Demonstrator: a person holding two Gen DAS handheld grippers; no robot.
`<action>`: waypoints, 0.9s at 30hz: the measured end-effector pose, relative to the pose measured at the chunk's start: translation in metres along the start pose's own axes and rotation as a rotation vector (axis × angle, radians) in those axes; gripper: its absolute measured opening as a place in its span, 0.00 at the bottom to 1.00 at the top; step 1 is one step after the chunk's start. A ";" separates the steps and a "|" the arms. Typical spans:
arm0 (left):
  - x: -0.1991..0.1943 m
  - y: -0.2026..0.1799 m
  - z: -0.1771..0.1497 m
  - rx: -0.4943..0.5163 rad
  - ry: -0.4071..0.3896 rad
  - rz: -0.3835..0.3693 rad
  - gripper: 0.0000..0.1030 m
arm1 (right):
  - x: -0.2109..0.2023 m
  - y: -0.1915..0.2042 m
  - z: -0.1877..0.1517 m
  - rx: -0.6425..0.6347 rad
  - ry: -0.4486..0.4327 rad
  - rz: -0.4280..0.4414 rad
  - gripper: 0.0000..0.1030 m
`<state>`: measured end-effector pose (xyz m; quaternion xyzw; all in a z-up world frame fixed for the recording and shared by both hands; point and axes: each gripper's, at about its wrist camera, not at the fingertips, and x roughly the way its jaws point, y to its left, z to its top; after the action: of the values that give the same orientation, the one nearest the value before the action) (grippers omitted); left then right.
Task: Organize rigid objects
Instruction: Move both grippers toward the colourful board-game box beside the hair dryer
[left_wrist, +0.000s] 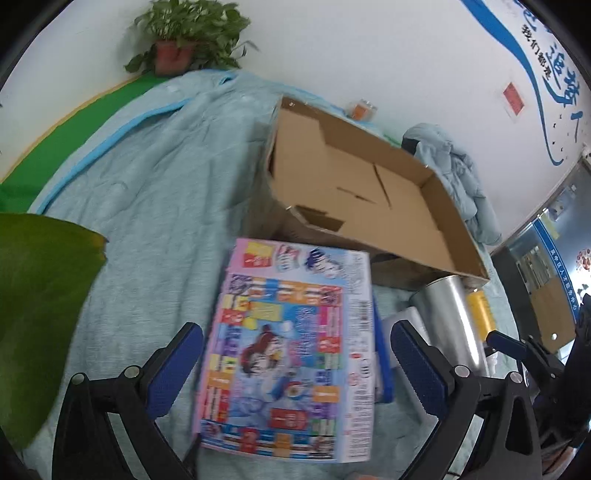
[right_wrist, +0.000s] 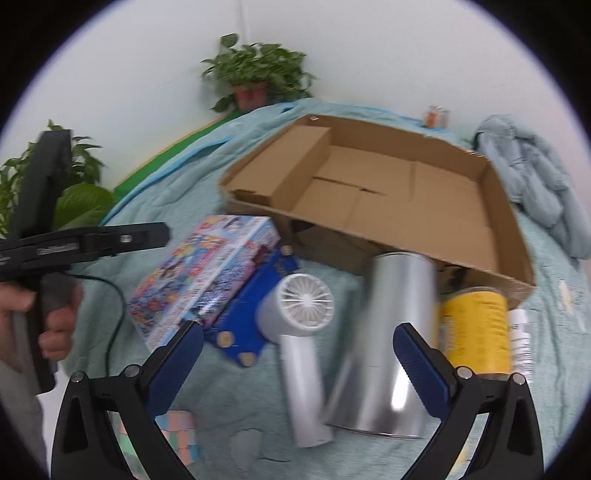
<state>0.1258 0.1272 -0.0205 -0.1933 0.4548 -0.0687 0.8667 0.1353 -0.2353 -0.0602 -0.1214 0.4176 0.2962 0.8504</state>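
Blue-padded fingers (left_wrist: 177, 369) of the left gripper (left_wrist: 295, 369) stand spread wide on either side of a colourful printed box (left_wrist: 288, 350), their pads clear of its edges, so it is released and grips nothing. That box lies on a pale teal quilt (left_wrist: 147, 192), partly over a blue box (left_wrist: 382, 354), with a silver can (left_wrist: 452, 317) to its right and an open cardboard box (left_wrist: 369, 199) just behind. A potted plant (left_wrist: 184, 33) stands by the wall beyond. From the right wrist, the right gripper (right_wrist: 299, 365) is likewise released, jaws wide apart, above a white handheld fan (right_wrist: 303, 332) and the silver can (right_wrist: 388, 350), touching neither. A yellow can (right_wrist: 476, 332) lies just right of the silver one, against the cardboard box (right_wrist: 388, 192). The colourful printed box (right_wrist: 207, 273) rests tilted on the blue box (right_wrist: 251, 314). A pastel cube (right_wrist: 181, 435) sits at the lower left. At the left edge a hand (right_wrist: 37, 317) holds the left gripper's handle.
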 end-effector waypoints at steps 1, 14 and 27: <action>0.005 0.010 0.001 -0.002 0.021 -0.004 0.99 | 0.005 0.003 0.000 0.014 0.016 0.037 0.99; 0.054 0.081 -0.011 -0.155 0.239 -0.082 0.99 | 0.064 0.056 0.008 0.010 0.182 0.236 0.99; -0.036 0.047 0.031 0.118 0.137 0.279 0.94 | 0.069 0.050 0.006 0.014 0.191 0.220 0.97</action>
<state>0.1278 0.1895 0.0047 -0.0721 0.5303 0.0126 0.8447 0.1415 -0.1647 -0.1084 -0.0965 0.5096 0.3718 0.7699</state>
